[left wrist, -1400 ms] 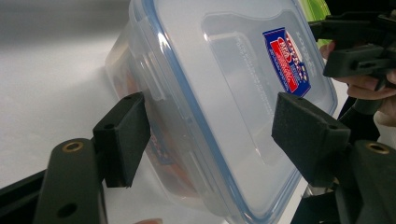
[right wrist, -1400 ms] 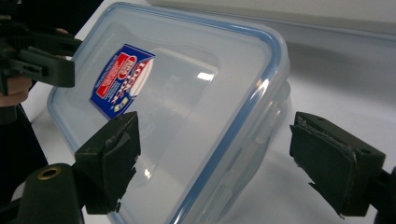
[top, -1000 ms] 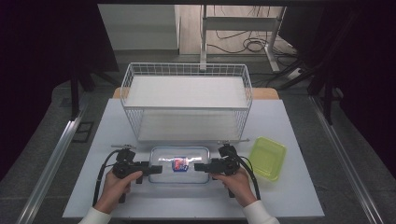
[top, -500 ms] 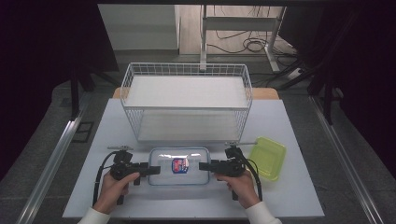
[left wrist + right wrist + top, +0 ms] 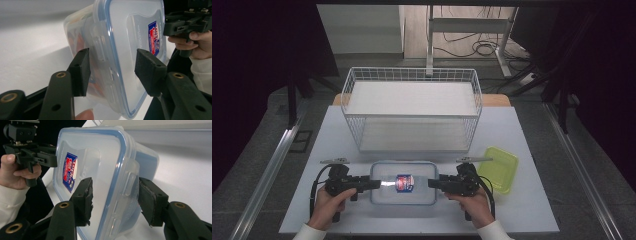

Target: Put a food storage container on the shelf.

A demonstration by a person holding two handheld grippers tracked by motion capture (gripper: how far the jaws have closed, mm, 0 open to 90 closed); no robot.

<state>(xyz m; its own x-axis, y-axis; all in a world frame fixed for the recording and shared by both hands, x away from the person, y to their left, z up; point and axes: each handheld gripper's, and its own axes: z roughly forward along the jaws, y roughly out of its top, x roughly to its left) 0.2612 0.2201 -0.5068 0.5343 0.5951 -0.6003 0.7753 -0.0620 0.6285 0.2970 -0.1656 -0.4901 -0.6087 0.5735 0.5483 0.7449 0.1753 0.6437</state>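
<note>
a clear plastic food container [image 5: 403,182] with a blue-rimmed lid is seen at the lower centre of the high view, resting on the white table [image 5: 337,135] just below a white wire basket [image 5: 412,107]. a red and blue label [image 5: 404,183] is seen at the middle of the lid.

the left gripper [image 5: 377,184] is held at the container's left short edge, lower left of centre in the frame. in the left gripper view its jaws are set apart on either side of the container's edge, where a side clasp [image 5: 98,47] is seen between them; a gap is visible between each pad and the plastic, so nothing is clamped.

the right gripper [image 5: 432,182] is held at the opposite short edge, lower right of centre. in the right gripper view the jaws are likewise spread around the lid edge and a clasp [image 5: 130,182], with the pads close to the plastic; whether they touch it cannot be told.

a yellow-green plastic lid [image 5: 498,169] is seen lying on the table at the lower right, just beside the right gripper. the person's hands are seen at the bottom edge of the high view.
</note>
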